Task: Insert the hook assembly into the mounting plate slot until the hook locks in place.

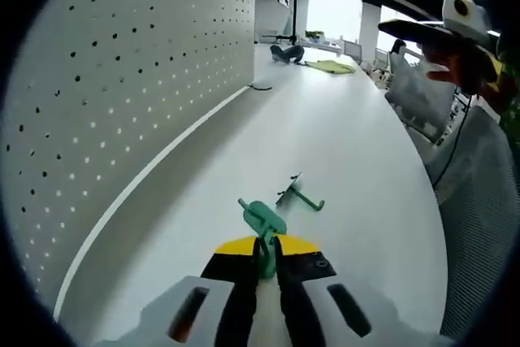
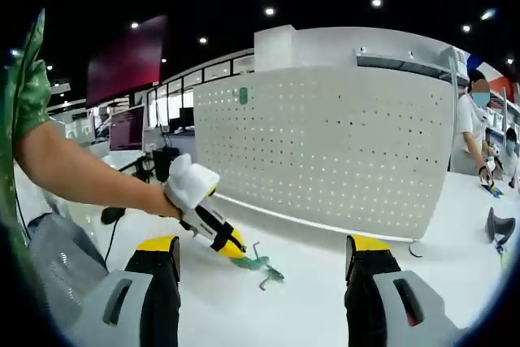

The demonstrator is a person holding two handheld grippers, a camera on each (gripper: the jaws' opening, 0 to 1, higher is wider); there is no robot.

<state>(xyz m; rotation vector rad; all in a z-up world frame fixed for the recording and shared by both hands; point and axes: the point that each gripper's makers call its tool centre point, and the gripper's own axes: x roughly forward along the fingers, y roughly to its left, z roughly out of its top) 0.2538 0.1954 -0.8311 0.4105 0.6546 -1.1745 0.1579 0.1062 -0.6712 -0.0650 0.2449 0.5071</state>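
Note:
My left gripper [image 1: 266, 248] is shut on a green hook assembly [image 1: 262, 217], which it holds low over the white table [image 1: 341, 136]. A second green hook piece [image 1: 299, 194] lies on the table just beyond. The white perforated mounting plate [image 1: 122, 79] stands upright along the left. In the right gripper view a hand holds the left gripper [image 2: 236, 249] with the green hook [image 2: 252, 262] at its tip, next to the other piece [image 2: 273, 275]. My right gripper [image 2: 264, 270] is open, its jaws far apart, facing the plate [image 2: 325, 144].
A small green item [image 2: 243, 96] sits high on the plate. A mesh chair back [image 1: 479, 201] stands at the table's right edge. A black object [image 2: 497, 225] and a standing person [image 2: 471, 119] are at the far right. Green and dark items [image 1: 329, 66] lie far down the table.

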